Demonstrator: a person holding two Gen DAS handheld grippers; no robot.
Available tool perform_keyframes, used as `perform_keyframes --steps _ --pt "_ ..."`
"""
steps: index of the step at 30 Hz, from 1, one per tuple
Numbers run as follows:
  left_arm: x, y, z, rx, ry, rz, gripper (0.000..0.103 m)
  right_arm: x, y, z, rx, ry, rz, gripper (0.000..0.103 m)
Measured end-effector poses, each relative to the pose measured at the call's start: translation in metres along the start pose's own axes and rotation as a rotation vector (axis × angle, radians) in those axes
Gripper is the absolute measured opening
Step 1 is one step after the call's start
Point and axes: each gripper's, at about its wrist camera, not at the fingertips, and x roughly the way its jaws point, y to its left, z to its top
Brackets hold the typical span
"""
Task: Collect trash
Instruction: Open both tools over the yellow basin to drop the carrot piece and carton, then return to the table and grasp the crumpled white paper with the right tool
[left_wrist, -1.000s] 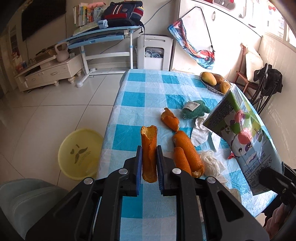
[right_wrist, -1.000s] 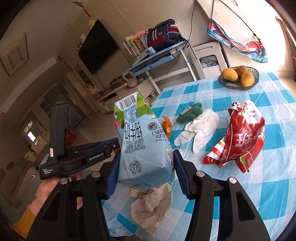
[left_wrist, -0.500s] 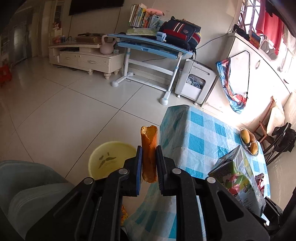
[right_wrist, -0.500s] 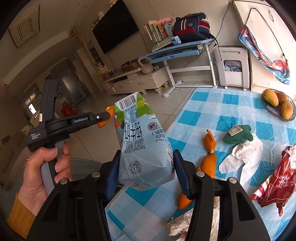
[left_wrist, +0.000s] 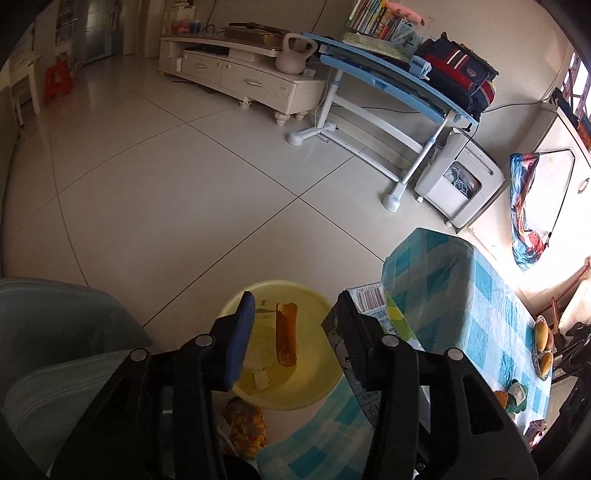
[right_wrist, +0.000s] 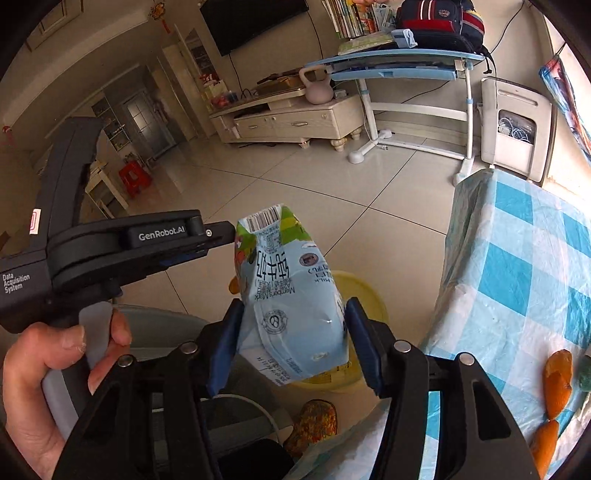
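My left gripper is open above the yellow basin on the floor. An orange peel is between its jaws, free of them, over the basin. My right gripper is shut on a light blue milk carton, held above the basin beside the table edge. The carton also shows in the left wrist view. The left gripper shows in the right wrist view, held by a hand.
The table with a blue checked cloth stands to the right, with more orange peels on it. A fruit bowl sits at its far end. A grey chair is at the left. A patterned slipper lies by the basin.
The left gripper has opened over the basin and let go of the orange peel. The right gripper has carried the carton off the table to above the basin.
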Motion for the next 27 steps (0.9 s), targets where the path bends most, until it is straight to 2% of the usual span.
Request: perform_keyframes --steps 4,9,14,19,22,27 --pt "-0.010 0.000 0.001 0.027 -0.048 0.043 0.059 -0.005 -0.002 -0.003 0.049 -0.018 0.016 0.065" --pt "-0.034 -0.011 -0.003 0.074 -0.134 0.111 0.065 -0.047 0.005 -0.020 0.052 -0.074 0.044 0.068" --pt "-0.067 -0.028 -0.015 0.137 -0.223 0.145 0.077 -0.096 0.005 -0.046 0.037 -0.139 0.026 0.074" --pt "-0.081 -0.047 -0.029 0.190 -0.227 0.148 0.078 -0.128 0.002 -0.079 0.046 -0.155 0.011 0.074" --pt "-0.089 -0.063 -0.040 0.232 -0.229 0.139 0.078 -0.156 0.000 -0.101 0.031 -0.201 0.010 0.074" --pt "-0.103 -0.089 -0.065 0.338 -0.249 0.127 0.078 -0.202 -0.016 -0.140 -0.008 -0.246 -0.082 0.077"
